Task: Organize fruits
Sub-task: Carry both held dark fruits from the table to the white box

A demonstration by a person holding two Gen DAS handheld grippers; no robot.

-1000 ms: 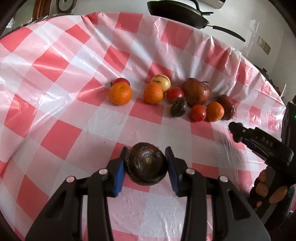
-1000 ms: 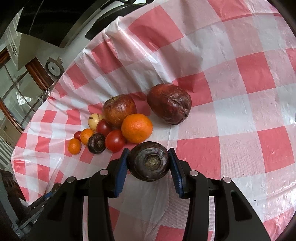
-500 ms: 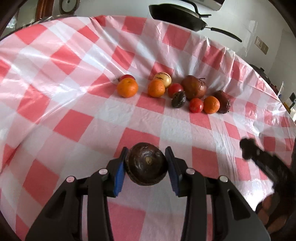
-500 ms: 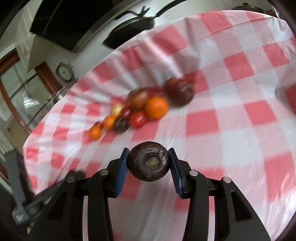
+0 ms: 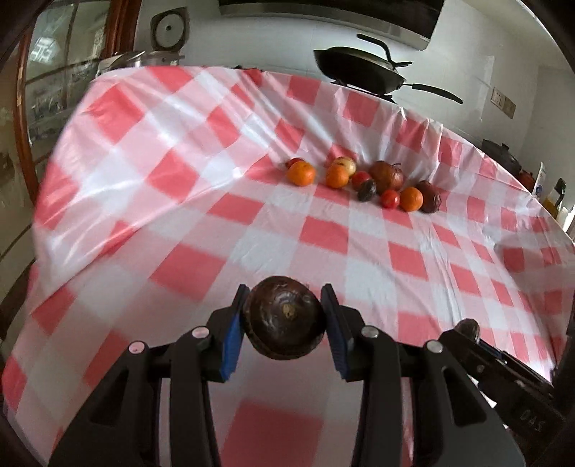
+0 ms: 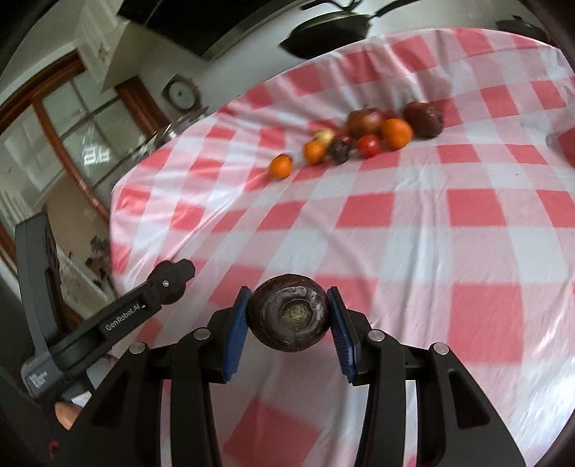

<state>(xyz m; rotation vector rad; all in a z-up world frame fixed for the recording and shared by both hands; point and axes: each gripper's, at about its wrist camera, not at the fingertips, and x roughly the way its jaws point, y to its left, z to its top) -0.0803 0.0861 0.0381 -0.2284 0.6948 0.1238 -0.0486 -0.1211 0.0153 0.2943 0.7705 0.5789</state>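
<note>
Now; left gripper grips dark fruit | right gripper grips another (dark)

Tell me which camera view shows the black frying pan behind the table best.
The left wrist view: the frying pan appears whole and sharp beyond the tablecloth's far edge, long handle pointing right. In the right wrist view the pan is blurred and cut by the picture's top edge.

Each hand-held gripper (angled downward) clamps a dark fruit.
</note>
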